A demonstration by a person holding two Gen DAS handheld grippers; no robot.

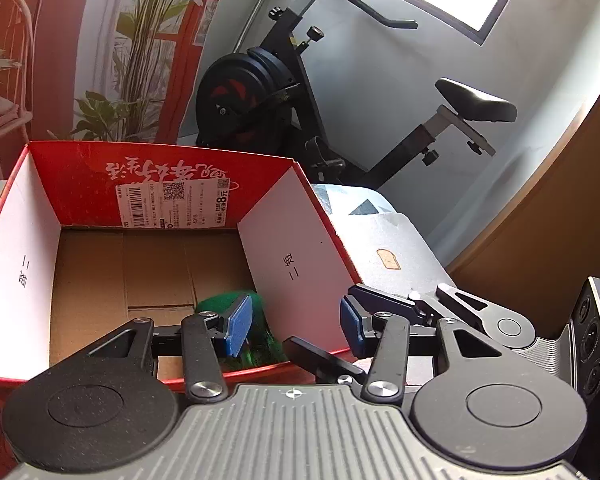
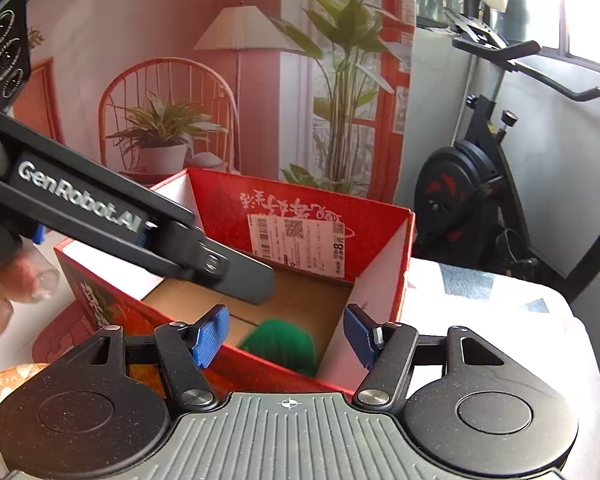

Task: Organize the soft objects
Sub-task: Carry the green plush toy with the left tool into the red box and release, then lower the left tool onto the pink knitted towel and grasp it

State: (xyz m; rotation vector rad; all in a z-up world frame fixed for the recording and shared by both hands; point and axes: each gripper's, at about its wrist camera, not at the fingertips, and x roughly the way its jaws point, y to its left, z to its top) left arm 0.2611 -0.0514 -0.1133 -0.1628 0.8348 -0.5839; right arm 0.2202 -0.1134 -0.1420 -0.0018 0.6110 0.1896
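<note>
Both the left tongs [image 1: 296, 326] and the right tongs [image 2: 286, 336] are spread wide with nothing in them. A green soft thing [image 2: 284, 346] lies inside the red box [image 2: 300, 208].

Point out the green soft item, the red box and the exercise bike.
green soft item [image 2: 284, 344], right wrist view, its top surface
red box [image 1: 84, 184], left wrist view, inner back wall
exercise bike [image 1: 476, 104], left wrist view, the saddle
</note>
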